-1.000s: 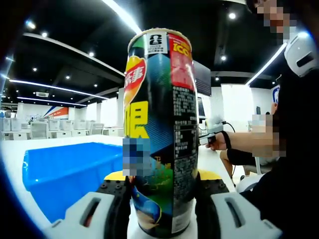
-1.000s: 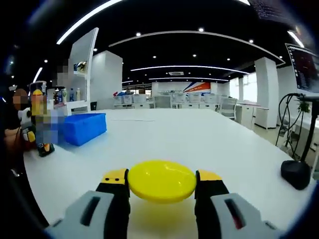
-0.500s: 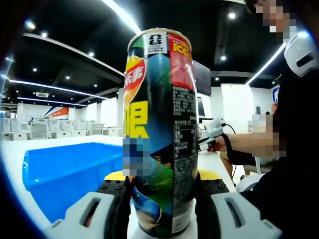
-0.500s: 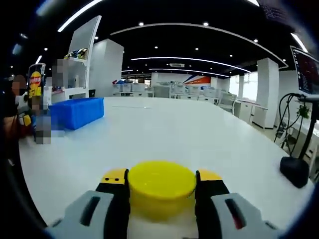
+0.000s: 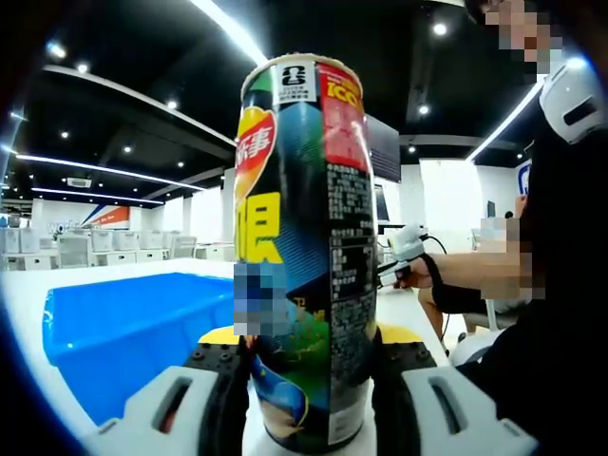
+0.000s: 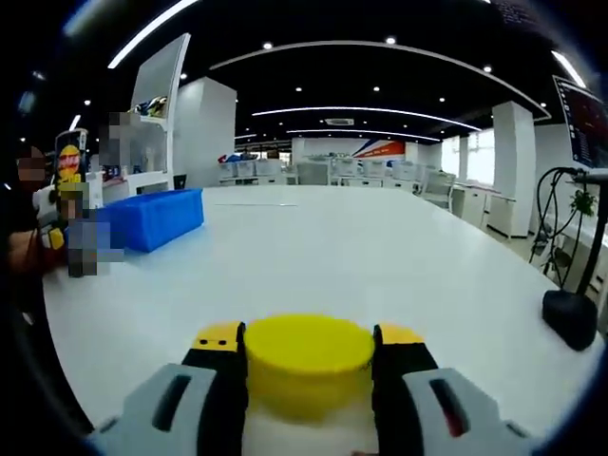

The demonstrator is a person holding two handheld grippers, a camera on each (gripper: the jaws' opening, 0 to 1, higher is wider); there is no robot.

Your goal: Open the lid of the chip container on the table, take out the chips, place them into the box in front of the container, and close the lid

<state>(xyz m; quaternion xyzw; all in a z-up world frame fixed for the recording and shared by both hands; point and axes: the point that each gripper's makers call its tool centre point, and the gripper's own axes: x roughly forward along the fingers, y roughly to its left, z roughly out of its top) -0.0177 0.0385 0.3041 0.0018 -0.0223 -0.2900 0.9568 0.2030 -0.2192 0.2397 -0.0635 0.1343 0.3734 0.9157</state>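
Chip container stands upright, long axis vertical, pinched by the left gripper.
Blue box lies at 9 o'clock, partly hidden; the right gripper pinches the yellow lid low over the table.

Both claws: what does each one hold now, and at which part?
The left claw grips the chip can by its lower body. The right claw grips the yellow lid by its rim sides.

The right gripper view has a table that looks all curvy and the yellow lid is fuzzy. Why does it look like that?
Right gripper view: the fisheye lens bows the white table, and the yellow lid sits too close to look sharp. Left gripper view: the chip container bulges likewise.
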